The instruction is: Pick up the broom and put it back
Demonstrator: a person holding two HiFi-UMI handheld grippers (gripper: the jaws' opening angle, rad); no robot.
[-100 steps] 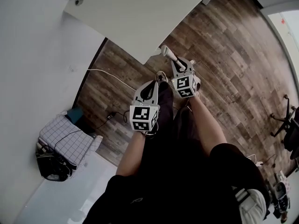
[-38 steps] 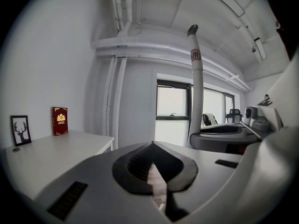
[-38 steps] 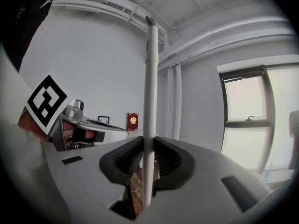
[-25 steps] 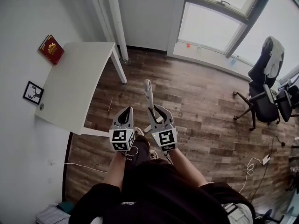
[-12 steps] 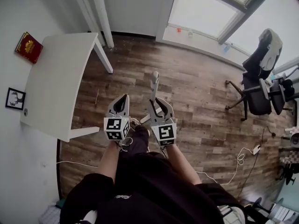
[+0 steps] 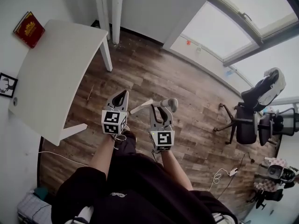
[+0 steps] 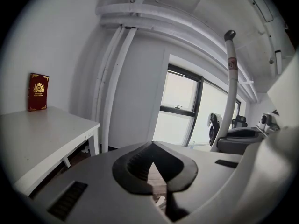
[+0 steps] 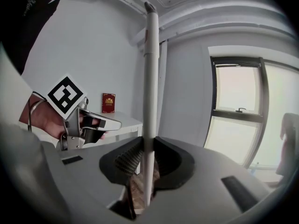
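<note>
Carefully now, with your right gripper (image 8: pixel 145 164) clamped on the upright white broom handle (image 8: pixel 150 78) and your left gripper (image 7: pixel 152 149) closed on nothing, carry it plumb toward the corner pipes (image 6: pixel 116 8), probably its place, minding the table (image 6: pixel 51 64) since the brush end is unseen.
</note>
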